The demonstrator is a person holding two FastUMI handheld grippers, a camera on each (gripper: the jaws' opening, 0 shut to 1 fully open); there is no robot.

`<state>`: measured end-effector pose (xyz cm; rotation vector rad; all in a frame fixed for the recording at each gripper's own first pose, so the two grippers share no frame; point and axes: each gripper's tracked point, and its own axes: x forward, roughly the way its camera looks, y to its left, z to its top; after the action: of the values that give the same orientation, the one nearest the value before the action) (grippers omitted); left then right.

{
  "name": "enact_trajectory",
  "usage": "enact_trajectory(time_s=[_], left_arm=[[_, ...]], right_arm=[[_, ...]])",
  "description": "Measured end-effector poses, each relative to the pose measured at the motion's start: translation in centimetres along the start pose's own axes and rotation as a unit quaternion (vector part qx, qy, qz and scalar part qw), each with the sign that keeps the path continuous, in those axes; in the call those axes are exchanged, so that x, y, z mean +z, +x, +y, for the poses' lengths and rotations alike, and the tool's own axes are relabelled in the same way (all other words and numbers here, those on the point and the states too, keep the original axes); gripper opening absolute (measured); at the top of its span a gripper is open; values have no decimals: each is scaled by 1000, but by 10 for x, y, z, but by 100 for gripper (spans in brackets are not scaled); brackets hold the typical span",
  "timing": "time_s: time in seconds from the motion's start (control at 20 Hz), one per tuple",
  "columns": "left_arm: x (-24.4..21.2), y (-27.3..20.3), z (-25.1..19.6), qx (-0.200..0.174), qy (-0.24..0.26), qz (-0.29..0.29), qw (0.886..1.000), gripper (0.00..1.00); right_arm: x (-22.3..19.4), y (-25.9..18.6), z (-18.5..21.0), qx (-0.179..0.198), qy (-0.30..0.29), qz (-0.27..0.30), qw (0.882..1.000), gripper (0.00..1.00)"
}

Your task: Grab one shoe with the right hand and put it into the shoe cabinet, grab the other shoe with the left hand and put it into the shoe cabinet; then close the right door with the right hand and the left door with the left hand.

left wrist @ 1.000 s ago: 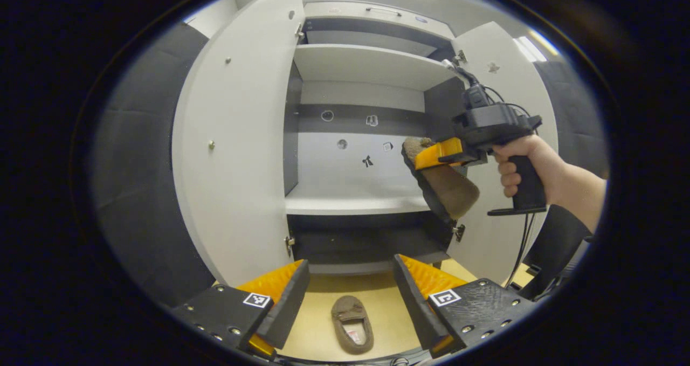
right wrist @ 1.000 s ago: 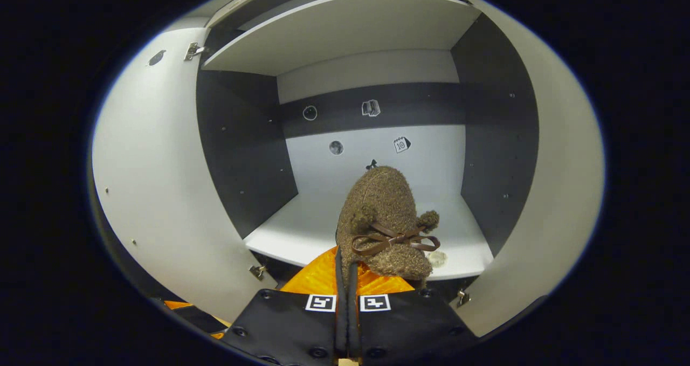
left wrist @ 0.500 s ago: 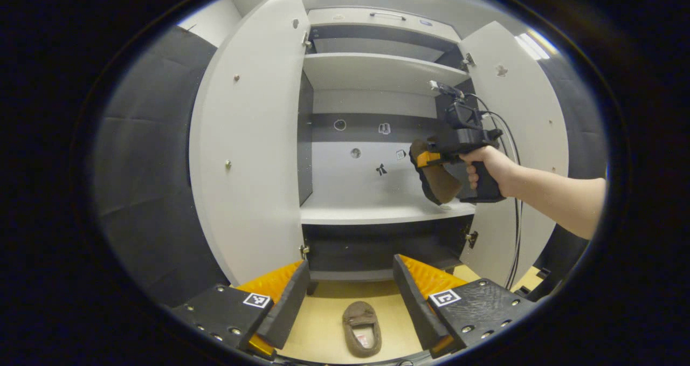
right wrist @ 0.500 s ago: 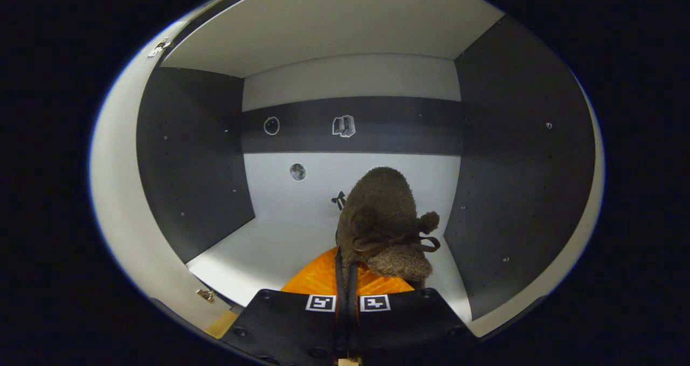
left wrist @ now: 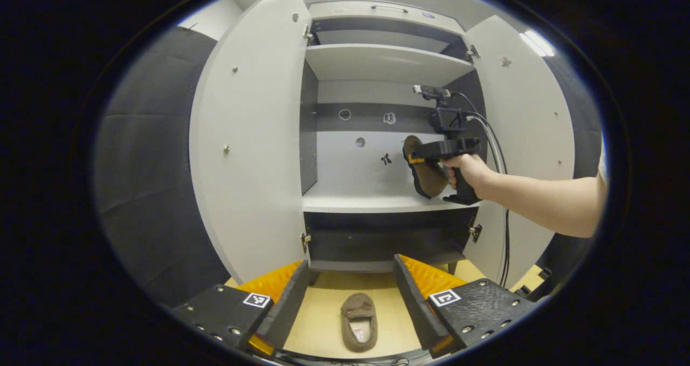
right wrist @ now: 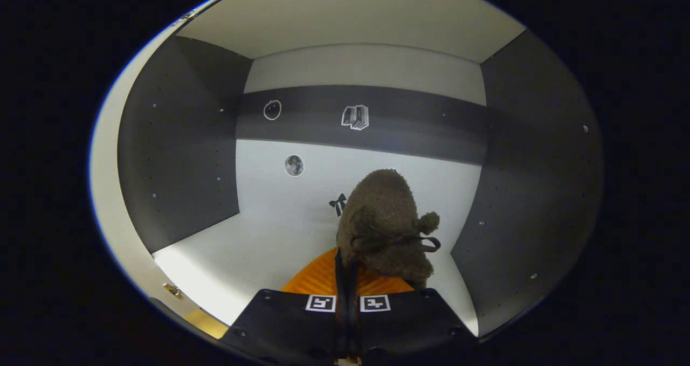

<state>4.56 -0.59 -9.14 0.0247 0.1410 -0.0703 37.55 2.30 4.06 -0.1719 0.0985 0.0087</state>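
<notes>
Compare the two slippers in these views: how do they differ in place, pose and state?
The held slipper hangs toe-down over the cabinet's middle shelf, clamped by the right gripper; the floor slipper lies flat, opening up, on the floor between the open left gripper's fingers, untouched. Both are brown and fuzzy.

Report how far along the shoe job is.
Done: nothing stowed. In hand: the right gripper is shut on the first shoe, held above the middle shelf inside the cabinet. Left: release it, pick up the second shoe from the floor with the open left gripper, then close both doors.
</notes>
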Motion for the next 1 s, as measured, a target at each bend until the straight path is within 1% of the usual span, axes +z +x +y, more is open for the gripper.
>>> enact_trajectory(time_s=[0.1, 0.15, 0.2, 0.3, 0.35, 0.4, 0.45, 0.5, 0.55, 0.6, 0.75, 0.8, 0.85, 0.95, 1.0], left_arm=[[-2, 1, -3, 0, 4, 2, 1000, 90], [-2, 1, -3, 1, 5, 2, 1000, 90], [-3, 1, -3, 3, 4, 3, 1000, 90], [-5, 3, -2, 6, -1, 5, 1000, 90], [-6, 4, -2, 7, -4, 6, 1000, 90], [-6, 6, -1, 7, -6, 8, 1000, 90], [-7, 6, 0, 9, -7, 7, 1000, 90], [-5, 7, 1, 10, -7, 5, 1000, 90], [-4, 8, 2, 11, -6, 3, 1000, 90], [-4, 9, 2, 12, -7, 3, 1000, 90], [-5, 11, 4, 10, -8, 2, 1000, 90], [-5, 11, 5, 10, -7, 1, 1000, 90], [-6, 13, 6, 9, -5, 1, 1000, 90], [-8, 15, 12, 13, 3, 2, 1000, 90], [-10, 17, 16, 14, 7, 5, 1000, 90]], right_arm=[[-1, 3, 3, 0, 5, -3, 1000, 2], [-2, 4, 3, -1, 6, -3, 1000, 0], [-1, 4, 2, -2, 4, -5, 1000, 4], [-2, 6, 2, -6, 2, -6, 1000, 4], [-2, 4, 3, -5, 4, -6, 1000, 7], [-3, 6, 1, -8, 4, -2, 1000, 15], [-6, 7, -2, -12, 5, 2, 1000, 12], [-8, 6, -1, -10, 7, 9, 1000, 22], [-10, 4, 0, -8, 11, 16, 1000, 26], [-8, 2, 1, -3, 15, 15, 1000, 44], [5, -18, -1, -6, 37, 4, 999, 98], [9, -24, 0, -2, 44, -1, 999, 97], [13, -33, 1, -1, 49, -5, 999, 100], [20, -52, 1, -4, 53, -19, 998, 100], [22, -63, 1, -6, 54, -27, 998, 97]])
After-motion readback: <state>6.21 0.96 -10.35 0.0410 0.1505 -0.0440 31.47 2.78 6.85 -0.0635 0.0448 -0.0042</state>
